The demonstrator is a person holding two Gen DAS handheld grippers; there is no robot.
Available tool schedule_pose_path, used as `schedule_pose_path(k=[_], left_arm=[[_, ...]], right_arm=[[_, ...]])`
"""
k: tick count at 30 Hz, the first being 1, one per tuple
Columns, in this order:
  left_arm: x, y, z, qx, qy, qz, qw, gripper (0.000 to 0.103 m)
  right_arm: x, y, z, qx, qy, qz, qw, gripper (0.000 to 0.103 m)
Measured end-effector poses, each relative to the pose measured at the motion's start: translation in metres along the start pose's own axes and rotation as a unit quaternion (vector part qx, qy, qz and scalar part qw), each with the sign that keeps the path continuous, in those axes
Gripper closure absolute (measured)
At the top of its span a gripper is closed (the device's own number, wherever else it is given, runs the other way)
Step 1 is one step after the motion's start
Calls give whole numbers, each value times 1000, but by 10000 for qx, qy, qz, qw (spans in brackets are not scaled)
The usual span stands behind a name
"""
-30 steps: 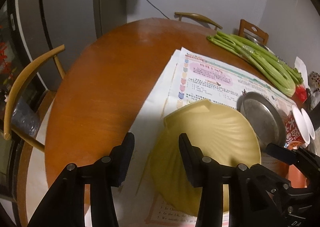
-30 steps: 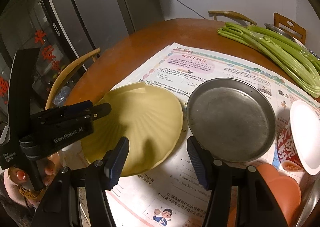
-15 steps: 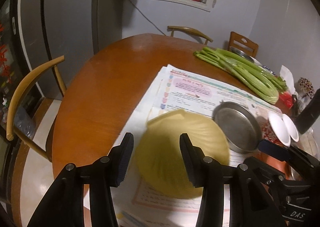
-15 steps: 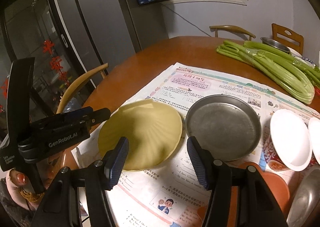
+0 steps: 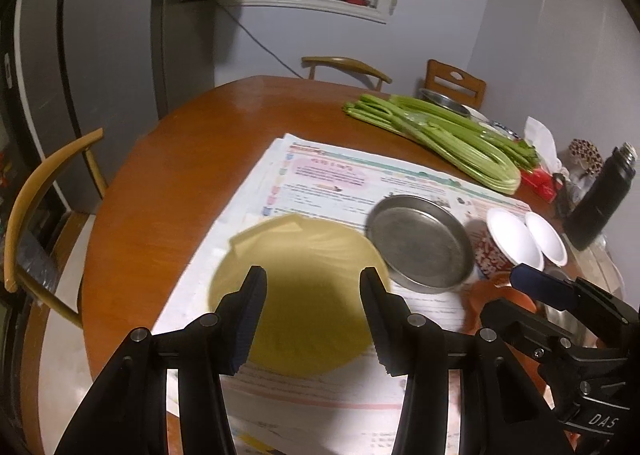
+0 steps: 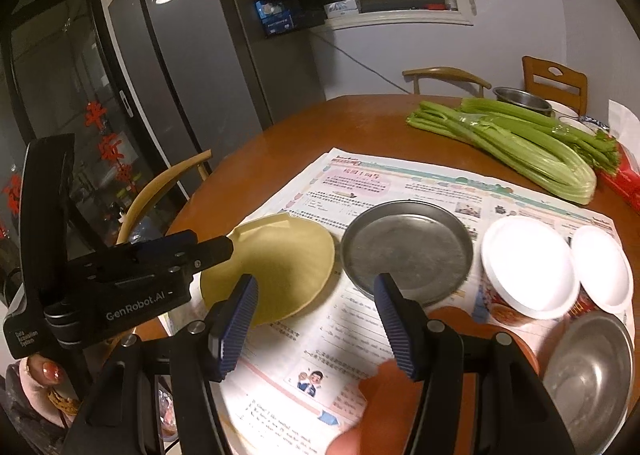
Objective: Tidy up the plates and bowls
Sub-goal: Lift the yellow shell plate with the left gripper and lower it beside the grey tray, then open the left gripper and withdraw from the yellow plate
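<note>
**A:** Where do things stand?

**B:** Both tongs are spread wide and carry nothing. The left tongs (image 5: 312,307) hover above the yellow plate (image 5: 296,295), which lies flat on the newspaper (image 6: 400,191); the right tongs (image 6: 314,315) hang over the paper just in front of the metal plate (image 6: 408,251).

**A:** What worries you?

**B:** The yellow plate's rim touches the metal plate's, or very nearly. Lifting either could, I judge, knock the other along. The newspaper is loose (sheets slide easily), so a plate pushed instead of lifted may drag the paper with it. The two white-lidded cups (image 6: 528,263) stand just beside the metal plate, and a careless sweep could tip them.

**A:** Anything else nearby?

**B:** An orange dish (image 6: 460,319) and a steel bowl (image 6: 592,367) at the near right, partly hidden by the right tongs' frame.

**A:** And the setting?

**B:** A round wooden table (image 5: 180,175), celery (image 6: 520,143) across its far side, a dark bottle (image 5: 600,203) at the right edge. Chairs ring it, with a grey fridge (image 6: 200,75) and a window ledge behind. The lighting is dim.
</note>
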State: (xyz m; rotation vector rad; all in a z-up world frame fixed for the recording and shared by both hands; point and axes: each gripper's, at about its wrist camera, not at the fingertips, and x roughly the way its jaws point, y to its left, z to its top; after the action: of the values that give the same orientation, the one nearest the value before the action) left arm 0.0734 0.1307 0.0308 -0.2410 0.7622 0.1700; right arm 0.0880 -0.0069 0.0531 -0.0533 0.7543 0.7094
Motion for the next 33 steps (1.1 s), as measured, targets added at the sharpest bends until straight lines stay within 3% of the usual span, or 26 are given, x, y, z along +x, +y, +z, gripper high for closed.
schedule_pose_path(k=[26, 33], left_arm=[[-11, -79, -24, 682, 222, -403, 9966, 53], [-8, -97, -39, 776, 477, -636, 9938, 52]], right_arm=[[-68, -45, -39, 401, -255, -472, 9978, 42], [-81, -51, -57, 451, -191, -620, 9969, 42]])
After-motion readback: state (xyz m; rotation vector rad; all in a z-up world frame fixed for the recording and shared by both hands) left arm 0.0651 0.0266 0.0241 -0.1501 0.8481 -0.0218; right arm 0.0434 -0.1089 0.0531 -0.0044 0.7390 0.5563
